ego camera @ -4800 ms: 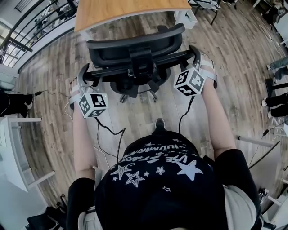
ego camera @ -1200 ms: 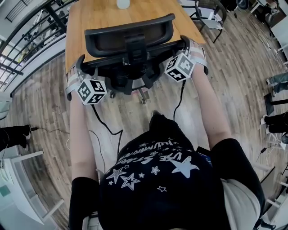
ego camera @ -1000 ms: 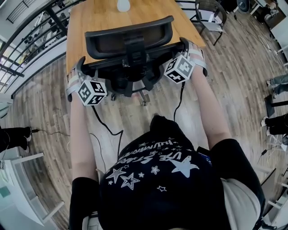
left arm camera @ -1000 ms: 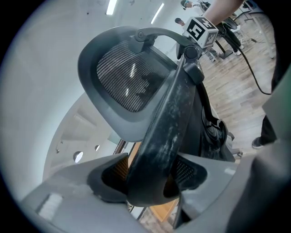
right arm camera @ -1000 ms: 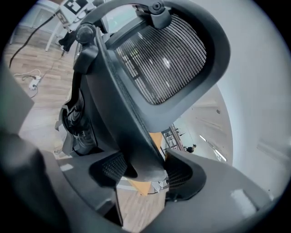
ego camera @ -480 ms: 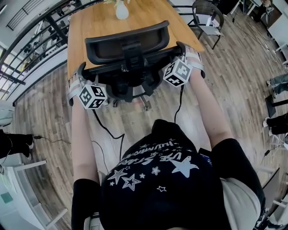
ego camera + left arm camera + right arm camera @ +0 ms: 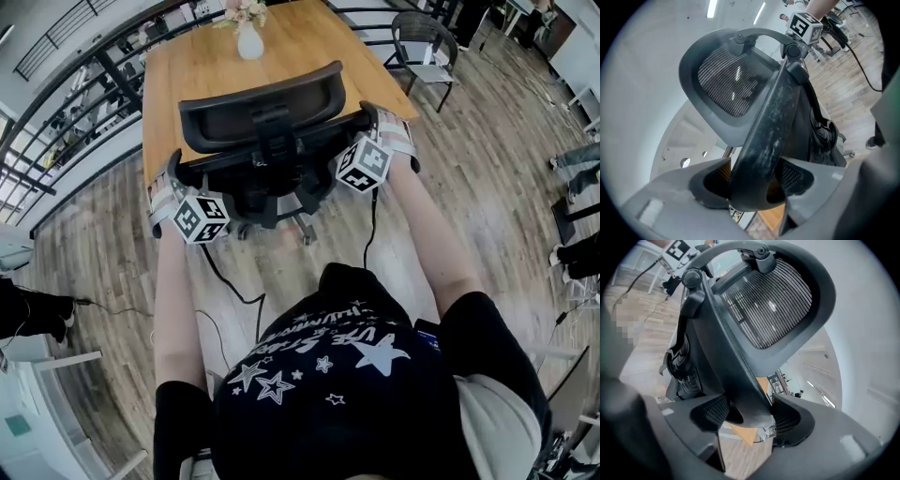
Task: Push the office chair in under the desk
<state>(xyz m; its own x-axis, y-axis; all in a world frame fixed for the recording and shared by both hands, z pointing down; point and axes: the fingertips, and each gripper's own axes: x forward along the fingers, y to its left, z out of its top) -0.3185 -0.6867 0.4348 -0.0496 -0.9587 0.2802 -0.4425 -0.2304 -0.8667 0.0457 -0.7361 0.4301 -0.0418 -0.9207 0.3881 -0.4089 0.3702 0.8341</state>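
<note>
The black office chair (image 7: 267, 105) stands at the wooden desk (image 7: 202, 67), its mesh backrest over the desk's near edge and its seat hidden below. A curved black bar (image 7: 281, 150) crosses behind the backrest. My left gripper (image 7: 172, 173) is shut on the bar's left end (image 7: 773, 117), which fills the gap between its jaws (image 7: 752, 183). My right gripper (image 7: 382, 120) is at the bar's right end (image 7: 726, 362). Its jaws (image 7: 750, 420) have just been opening, and the bar lies loosely between the pads.
A white vase with flowers (image 7: 249, 41) stands on the far part of the desk. Another chair (image 7: 422, 42) is at the desk's right corner. A railing (image 7: 75, 103) runs along the left. Cables (image 7: 230, 286) trail over the wooden floor behind the chair.
The chair and both grippers have travelled forward, so the backrest now overlaps the desk's edge. More of the desk and the vase have come into view.
</note>
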